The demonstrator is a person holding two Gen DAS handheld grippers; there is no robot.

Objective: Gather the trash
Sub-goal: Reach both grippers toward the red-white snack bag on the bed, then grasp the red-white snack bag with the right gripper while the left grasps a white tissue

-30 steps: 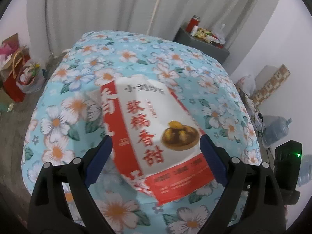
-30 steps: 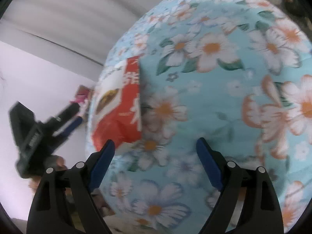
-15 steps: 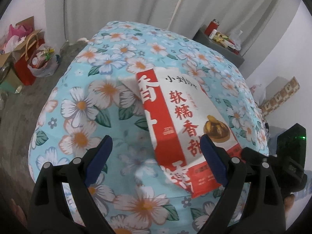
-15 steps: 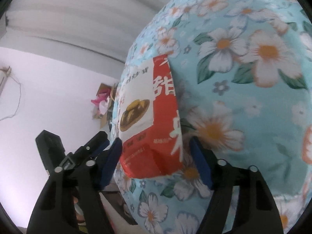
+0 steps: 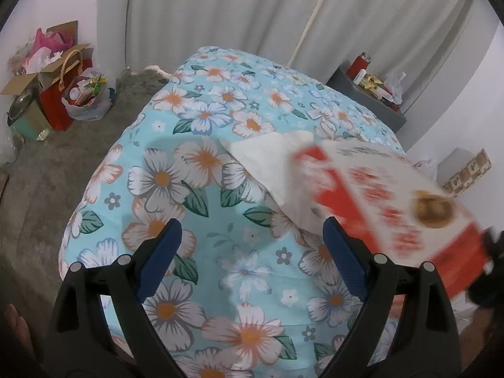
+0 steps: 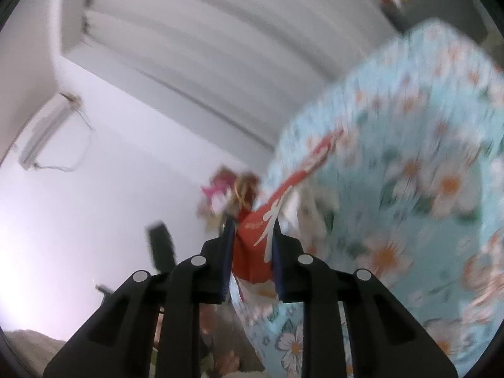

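Observation:
A red and white snack bag (image 5: 393, 201) hangs blurred at the right of the left wrist view, raised off the floral bed cover (image 5: 220, 100). My right gripper (image 6: 252, 223) has its jaws closing, and both pads press on the bag's red bottom end (image 6: 252, 252). A white sheet of paper (image 5: 271, 157) lies on the cover where the bag was, partly under it. Lower down over the cover, my left gripper (image 5: 252, 223) is open with nothing between its fingers.
On the grey carpet at the far left stand a red gift bag (image 5: 56, 107), a cardboard box and a plastic bag of rubbish (image 5: 88, 100). A grey bedside table (image 5: 368, 94) with a red can and packets stands beyond the bed. Curtains hang behind.
The right gripper came around the bag's bottom end, narrowed onto it and rose with it. In the left view the bag swung right and uncovered the white paper. The left gripper drifted left.

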